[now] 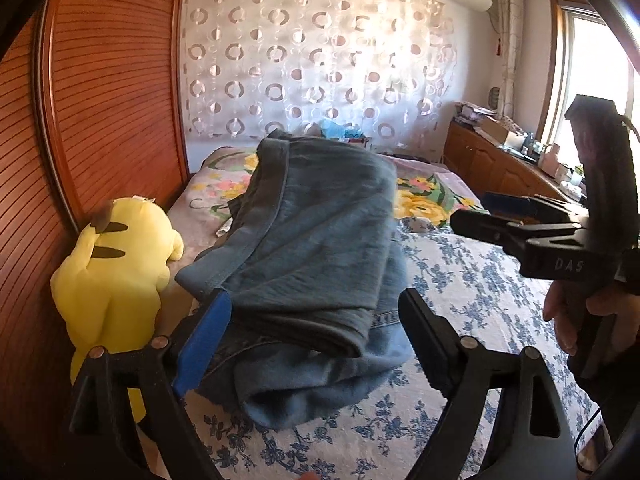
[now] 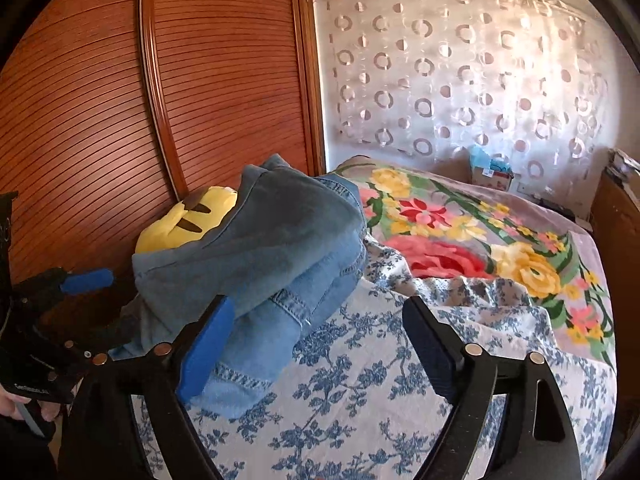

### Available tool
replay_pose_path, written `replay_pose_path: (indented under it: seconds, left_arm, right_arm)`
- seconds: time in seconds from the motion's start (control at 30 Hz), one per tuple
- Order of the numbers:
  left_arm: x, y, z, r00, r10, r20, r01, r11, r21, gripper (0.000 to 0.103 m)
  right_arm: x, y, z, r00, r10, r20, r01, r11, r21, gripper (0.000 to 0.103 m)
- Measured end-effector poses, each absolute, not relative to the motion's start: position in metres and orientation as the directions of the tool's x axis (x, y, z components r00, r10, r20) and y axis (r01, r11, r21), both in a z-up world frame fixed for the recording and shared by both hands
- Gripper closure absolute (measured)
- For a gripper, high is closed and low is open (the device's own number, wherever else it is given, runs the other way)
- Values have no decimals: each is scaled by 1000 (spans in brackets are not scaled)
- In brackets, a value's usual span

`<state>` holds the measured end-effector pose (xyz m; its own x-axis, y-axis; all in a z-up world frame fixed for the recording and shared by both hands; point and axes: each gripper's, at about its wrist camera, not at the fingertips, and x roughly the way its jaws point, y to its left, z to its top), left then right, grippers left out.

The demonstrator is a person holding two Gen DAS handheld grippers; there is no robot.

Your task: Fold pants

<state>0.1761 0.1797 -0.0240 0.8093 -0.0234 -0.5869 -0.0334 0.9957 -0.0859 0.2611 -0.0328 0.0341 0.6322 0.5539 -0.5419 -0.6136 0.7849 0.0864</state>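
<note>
The blue denim pants [image 1: 316,248] lie folded in a thick bundle on the bed, and they also show in the right wrist view [image 2: 264,256]. My left gripper [image 1: 316,324] is open, its fingers on either side of the bundle's near end, holding nothing. It also shows at the left edge of the right wrist view [image 2: 80,280]. My right gripper [image 2: 316,332] is open and empty, just right of the bundle above the bedspread. It also shows at the right of the left wrist view [image 1: 480,220], apart from the pants.
A blue-flowered white bedspread [image 2: 360,400] covers the near bed, with a bright floral blanket [image 2: 480,232] behind it. A yellow plush toy [image 1: 116,264] sits left of the pants against a wooden slatted wardrobe [image 1: 112,80]. A wooden cabinet [image 1: 492,164] with clutter stands at the right.
</note>
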Motion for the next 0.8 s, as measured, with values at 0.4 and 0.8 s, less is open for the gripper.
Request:
replay_pose_path:
  seconds: [0.4, 0.8]
  left_arm:
    - [156, 147, -14, 813, -28, -581, -3, 999, -52, 17]
    - [131, 114, -19, 819, -56, -570, 30, 998, -55, 17]
  right_arm:
    - [217, -58, 40, 690, 520, -504, -562, 823, 80, 13]
    - [156, -82, 30, 738, 469, -486, -505, 861, 63, 13]
